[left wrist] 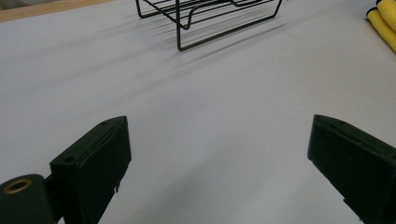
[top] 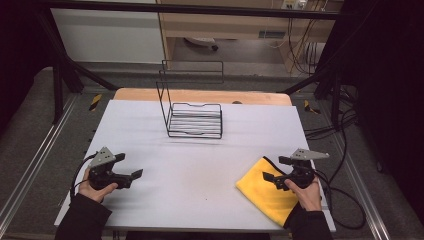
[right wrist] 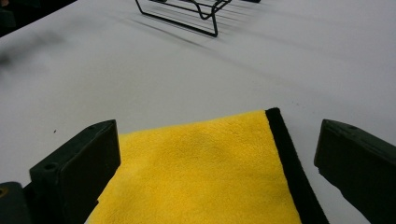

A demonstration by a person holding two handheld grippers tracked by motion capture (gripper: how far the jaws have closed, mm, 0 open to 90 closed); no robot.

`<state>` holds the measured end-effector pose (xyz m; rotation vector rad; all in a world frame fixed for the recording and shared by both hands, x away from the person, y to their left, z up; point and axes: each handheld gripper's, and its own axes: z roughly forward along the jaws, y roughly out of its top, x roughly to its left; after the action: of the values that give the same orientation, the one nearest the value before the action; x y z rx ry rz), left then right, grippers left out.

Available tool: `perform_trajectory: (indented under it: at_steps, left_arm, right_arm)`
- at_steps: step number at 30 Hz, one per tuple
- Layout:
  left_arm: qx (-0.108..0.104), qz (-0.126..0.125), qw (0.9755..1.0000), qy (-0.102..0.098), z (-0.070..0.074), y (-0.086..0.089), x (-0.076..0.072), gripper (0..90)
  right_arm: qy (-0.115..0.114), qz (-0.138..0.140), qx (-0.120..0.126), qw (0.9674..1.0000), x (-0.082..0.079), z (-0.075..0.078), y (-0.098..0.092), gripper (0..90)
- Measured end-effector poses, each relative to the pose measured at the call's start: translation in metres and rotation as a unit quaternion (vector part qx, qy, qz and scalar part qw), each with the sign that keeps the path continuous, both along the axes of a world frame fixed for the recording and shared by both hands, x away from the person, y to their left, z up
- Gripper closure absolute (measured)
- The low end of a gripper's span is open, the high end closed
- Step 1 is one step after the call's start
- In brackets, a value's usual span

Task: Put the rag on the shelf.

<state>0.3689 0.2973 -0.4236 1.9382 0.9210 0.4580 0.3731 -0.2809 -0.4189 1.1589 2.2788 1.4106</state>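
Yellow cloth (top: 267, 192) with a black-bound edge lies folded at the near right of the white bench (top: 200, 165), bearing no readable label. Right tongs (top: 272, 169) hover just over it, jaws spread wide and empty. Left tongs (top: 129, 165), equally wide and empty, sit well apart, facing the wire rack (top: 195, 120).

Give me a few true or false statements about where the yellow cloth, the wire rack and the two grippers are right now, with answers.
1. The yellow cloth lies flat on the table. True.
2. The right gripper is shut on the cloth. False: its fingers stand open over it.
3. The wire rack holds the cloth. False: the rack is empty.
4. The left gripper is open over bare table. True.
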Motion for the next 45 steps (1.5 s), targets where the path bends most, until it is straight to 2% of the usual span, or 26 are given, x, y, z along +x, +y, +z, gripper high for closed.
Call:
perform_trajectory:
  at_steps: [6,12,19,23,27,31,35,38,42,45]
  left_arm:
    - [0.003,0.002,1.0000,-0.002,-0.001,0.000,-0.001,5.9]
    - [0.005,0.004,1.0000,-0.003,-0.002,0.000,-0.003,6.2]
    - [0.008,0.006,0.9999,-0.005,-0.002,-0.001,-0.005,6.3]
    - [0.012,0.005,0.9999,-0.005,-0.003,-0.001,-0.005,6.3]
    - [0.013,0.006,0.9999,-0.005,-0.003,0.000,-0.005,6.3]
    - [0.008,0.009,0.9999,-0.004,-0.003,0.001,-0.005,6.4]
    - [0.010,0.010,0.9999,-0.006,-0.003,0.002,-0.005,6.6]
    - [0.009,0.010,0.9999,-0.006,-0.003,0.002,-0.005,6.7]
    - [0.008,0.012,0.9999,-0.006,-0.003,0.002,-0.005,6.8]
    - [0.009,0.012,0.9999,-0.005,-0.003,0.001,-0.005,6.9]
  right_arm:
    - [0.001,0.004,-0.006,1.0000,-0.003,0.002,0.004,1.3]
    - [0.005,0.004,-0.026,0.9996,-0.010,0.004,0.014,3.0]
    - [0.009,-0.003,-0.056,0.9984,-0.015,0.008,0.041,6.4]
    - [0.013,0.012,-0.077,0.9969,-0.021,0.004,0.060,9.2]
    - [0.029,0.025,-0.088,0.9954,-0.025,0.001,0.076,18.9]
    - [0.039,0.041,-0.099,0.9935,-0.026,-0.005,0.088,33.1]
    - [0.047,0.049,-0.112,0.9914,-0.026,-0.011,0.093,47.5]
    - [0.049,0.045,-0.116,0.9910,-0.026,-0.013,0.095,57.2]
    - [0.047,0.044,-0.144,0.9874,-0.025,-0.019,0.101,60.7]
    - [0.035,0.039,-0.163,0.9852,-0.027,-0.021,0.105,64.3]
